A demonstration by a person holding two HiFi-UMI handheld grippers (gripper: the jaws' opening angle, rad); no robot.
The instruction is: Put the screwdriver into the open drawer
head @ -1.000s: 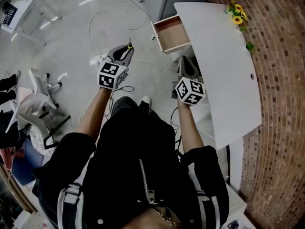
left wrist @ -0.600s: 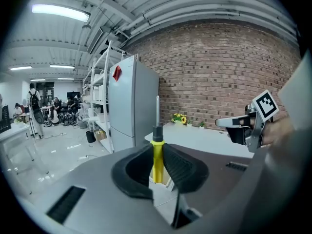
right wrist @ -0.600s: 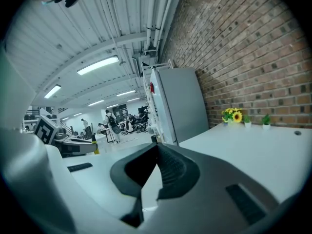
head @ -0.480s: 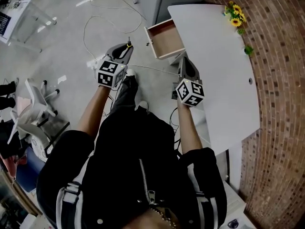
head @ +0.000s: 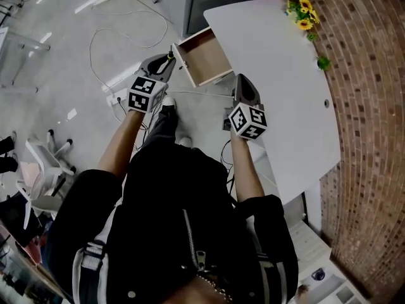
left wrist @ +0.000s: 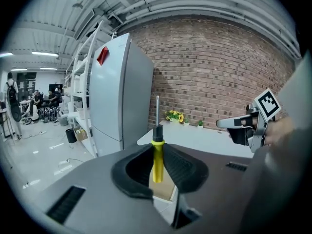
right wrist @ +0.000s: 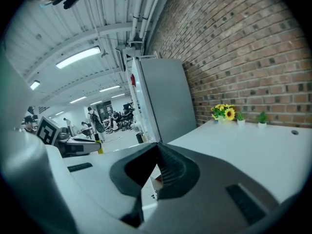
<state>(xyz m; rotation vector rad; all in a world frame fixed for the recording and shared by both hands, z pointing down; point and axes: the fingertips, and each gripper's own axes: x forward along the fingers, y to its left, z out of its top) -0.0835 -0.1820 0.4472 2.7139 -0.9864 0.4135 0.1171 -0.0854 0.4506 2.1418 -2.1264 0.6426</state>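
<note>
A screwdriver (left wrist: 157,155) with a yellow handle and a thin metal shaft stands upright between the jaws of my left gripper (left wrist: 157,165), which is shut on it. In the head view the left gripper (head: 166,61) is just left of the open drawer (head: 204,57), with the screwdriver (head: 169,55) tip near the drawer's front corner. The drawer is wooden inside and looks empty. My right gripper (head: 243,82) hovers over the white table (head: 285,87) edge, right of the drawer. Its jaws are closed together with nothing in them, as seen in the right gripper (right wrist: 157,147) view.
A grey cabinet (left wrist: 117,101) stands behind the drawer. Sunflowers (head: 299,6) sit at the table's far corner by the brick wall (head: 367,106). White cables (head: 120,37) and a power strip (head: 120,81) lie on the floor. An office chair (head: 38,170) is at left.
Both grippers and the person have moved forward toward the drawer. The left gripper with the screwdriver now sits right beside the drawer's front edge.
</note>
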